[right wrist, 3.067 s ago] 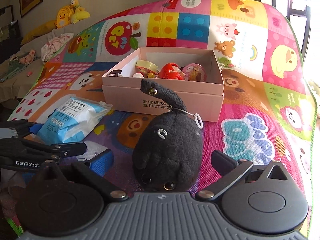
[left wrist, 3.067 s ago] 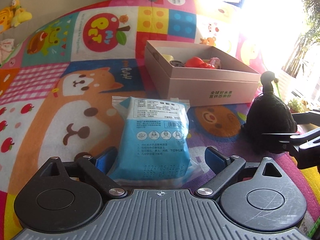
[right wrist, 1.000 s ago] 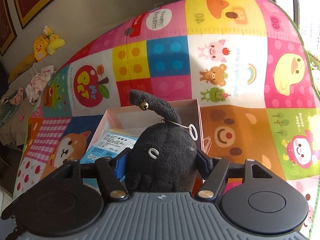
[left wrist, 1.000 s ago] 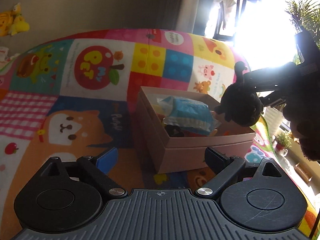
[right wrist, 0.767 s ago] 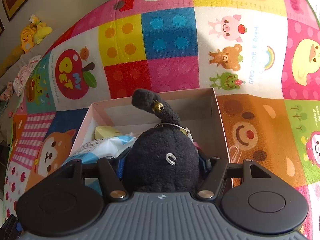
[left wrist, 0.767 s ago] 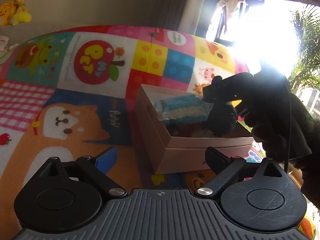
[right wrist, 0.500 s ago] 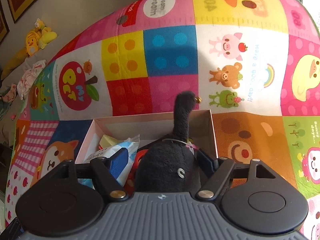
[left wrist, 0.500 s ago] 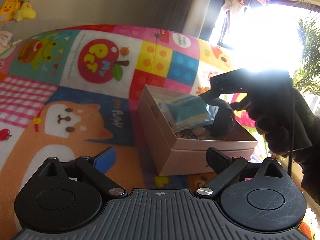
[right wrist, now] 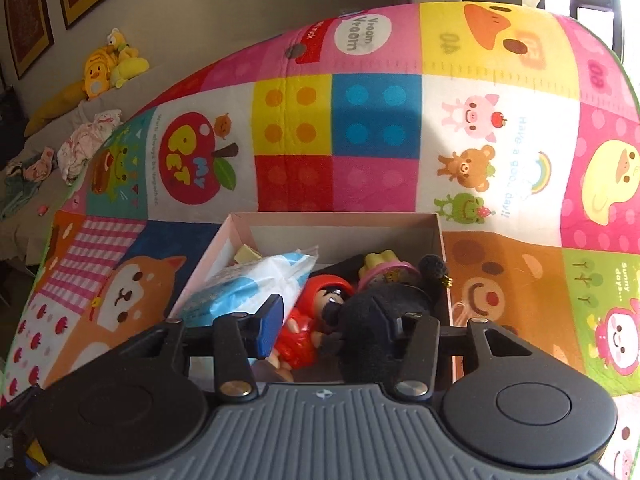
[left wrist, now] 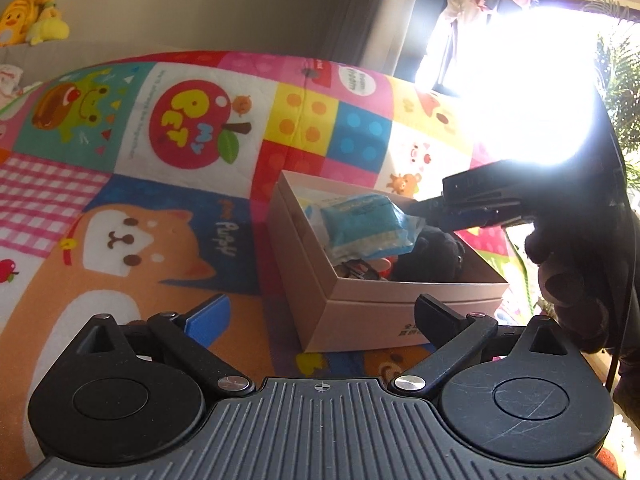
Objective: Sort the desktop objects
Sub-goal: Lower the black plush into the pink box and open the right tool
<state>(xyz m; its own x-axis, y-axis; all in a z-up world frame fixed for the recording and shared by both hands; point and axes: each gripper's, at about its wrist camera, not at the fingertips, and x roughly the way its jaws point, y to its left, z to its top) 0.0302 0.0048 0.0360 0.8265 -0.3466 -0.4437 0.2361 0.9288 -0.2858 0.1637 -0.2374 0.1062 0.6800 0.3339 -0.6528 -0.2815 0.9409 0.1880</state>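
Your right gripper (right wrist: 338, 326) hangs over the near edge of the box (right wrist: 340, 222) with its jaws spread and nothing pinched; the black plush (right wrist: 384, 320) lies between the fingers (right wrist: 270, 324) but no pad presses it, so I judge it released and resting on the things below. It sits at the near right corner of the box, tail (right wrist: 434, 268) up against the right wall, likely because that was the only free pocket. Just left of it lies the red figure (right wrist: 308, 334), and behind that the pink cup toy (right wrist: 386, 274). The blue pack (right wrist: 248, 288) leans on the left wall, tilted, its upper end above the rim, since the box is nearly full. From your left gripper (left wrist: 320, 316), which is also spread and empty and held back low over the mat (left wrist: 120, 240), you can see the box well ahead, the pack on top and the plush dark beneath the right gripper's nose. No loose item shows on the mat in either view, so the sorting looks close to done. When you lift the right claw, go straight up: the fur sits close to both fingers and could snag.
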